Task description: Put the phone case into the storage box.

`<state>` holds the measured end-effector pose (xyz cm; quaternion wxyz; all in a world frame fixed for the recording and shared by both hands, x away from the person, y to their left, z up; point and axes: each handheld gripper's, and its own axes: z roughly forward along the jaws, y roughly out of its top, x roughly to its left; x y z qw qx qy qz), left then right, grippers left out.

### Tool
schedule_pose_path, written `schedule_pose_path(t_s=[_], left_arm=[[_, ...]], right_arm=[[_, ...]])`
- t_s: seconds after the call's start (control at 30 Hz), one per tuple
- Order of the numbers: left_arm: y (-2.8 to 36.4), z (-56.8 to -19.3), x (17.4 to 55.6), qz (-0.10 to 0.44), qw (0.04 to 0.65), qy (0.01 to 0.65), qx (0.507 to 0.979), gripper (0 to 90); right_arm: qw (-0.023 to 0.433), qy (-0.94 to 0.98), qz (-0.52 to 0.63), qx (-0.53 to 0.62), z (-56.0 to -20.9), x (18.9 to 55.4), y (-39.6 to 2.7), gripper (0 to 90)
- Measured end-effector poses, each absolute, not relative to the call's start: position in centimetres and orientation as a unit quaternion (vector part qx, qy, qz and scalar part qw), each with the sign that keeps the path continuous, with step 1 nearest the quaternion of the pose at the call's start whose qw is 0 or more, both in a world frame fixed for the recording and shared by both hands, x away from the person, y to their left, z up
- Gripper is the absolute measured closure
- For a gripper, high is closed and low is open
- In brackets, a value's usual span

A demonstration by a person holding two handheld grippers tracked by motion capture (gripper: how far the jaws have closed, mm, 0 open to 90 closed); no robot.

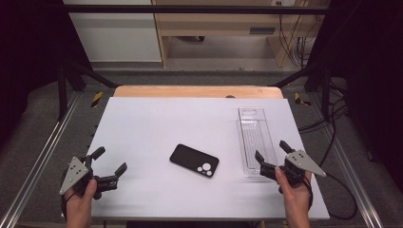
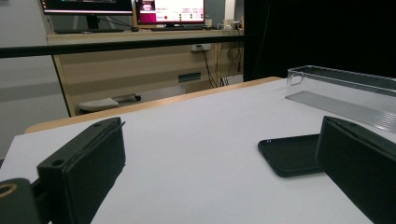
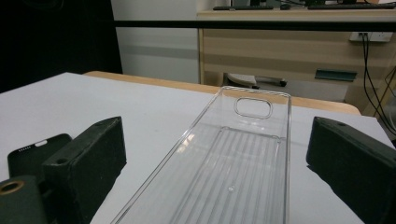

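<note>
White counter (image 1: 142, 123): clear long plastic tray (image 1: 254, 137) far right holds nothing, black phone case (image 1: 194, 160) centre; left claw (image 1: 108, 167) and right claw (image 1: 272, 153) wide.

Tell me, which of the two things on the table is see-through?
The long tray on the right, by the right tool: the white table shows through its ribbed floor. The phone case in the middle is solid black.

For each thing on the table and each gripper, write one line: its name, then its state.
Phone case: lying flat on the table, hollow side down, camera holes up, untouched.
Clear tray: upright, empty, near end between the right gripper's jaws.
Left gripper: open, holding nothing.
Right gripper: open, jaws either side of the tray's end, not gripping.
</note>
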<state>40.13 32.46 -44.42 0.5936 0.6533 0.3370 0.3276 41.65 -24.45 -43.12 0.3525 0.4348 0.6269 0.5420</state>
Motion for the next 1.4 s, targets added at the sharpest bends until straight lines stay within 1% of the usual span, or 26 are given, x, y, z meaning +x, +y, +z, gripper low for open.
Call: schedule_pose_path(t_s=[0.27,0.4,0.47,0.6,0.73,0.9,1.0,1.07,1.1,1.13,1.23,1.27,1.3,1.37,1.4], left_arm=[[32.2,-44.5,40.3,0.325,0.592,0.336,0.657,1.6],[32.0,-44.6,40.3,0.324,0.588,0.335,0.662,1.6],[32.0,-44.6,40.2,0.324,0.585,0.332,0.665,1.6],[31.9,-44.6,40.2,0.323,0.587,0.334,0.663,1.6],[31.9,-44.7,40.3,0.322,0.584,0.336,0.665,1.6],[31.8,-44.8,40.3,0.321,0.583,0.336,0.666,1.6],[31.9,-44.8,40.3,0.322,0.582,0.337,0.666,1.6],[31.9,-44.9,40.2,0.322,0.583,0.339,0.664,1.6],[31.9,-44.9,40.2,0.322,0.583,0.338,0.665,1.6],[31.9,-44.9,40.2,0.322,0.583,0.338,0.665,1.6],[32.0,-44.8,40.2,0.325,0.581,0.336,0.666,1.6],[32.0,-44.8,40.2,0.326,0.581,0.337,0.665,1.6],[32.1,-44.8,40.2,0.326,0.582,0.338,0.664,1.6],[32.1,-44.7,40.2,0.328,0.584,0.340,0.661,1.6],[32.1,-44.7,40.2,0.328,0.584,0.340,0.661,1.6]], right_arm=[[0.362,0.631,0.530,0.435,-43.1,41.4,-24.1,4.5],[0.352,0.628,0.541,0.434,-43.0,41.3,-23.8,3.9],[0.345,0.624,0.555,0.429,-42.7,41.0,-23.3,2.9],[0.355,0.632,0.544,0.423,-42.6,40.8,-22.6,3.0],[0.351,0.636,0.548,0.415,-42.2,41.0,-21.4,2.9],[0.335,0.638,0.557,0.413,-41.5,41.1,-18.9,3.1],[0.336,0.654,0.549,0.398,-41.1,41.0,-16.8,4.0],[0.325,0.659,0.556,0.389,-41.0,41.0,-15.3,3.8],[0.317,0.660,0.563,0.383,-41.0,41.1,-13.8,4.6],[0.317,0.660,0.563,0.383,-41.0,41.1,-13.8,4.6],[0.299,0.675,0.558,0.379,-41.4,41.7,-11.2,5.6],[0.299,0.675,0.558,0.379,-41.4,41.7,-11.2,5.6],[0.304,0.691,0.538,0.374,-41.7,42.1,-10.0,7.8],[0.303,0.695,0.533,0.375,-41.8,42.3,-9.5,9.4],[0.293,0.702,0.528,0.377,-41.9,42.8,-8.8,12.3]])
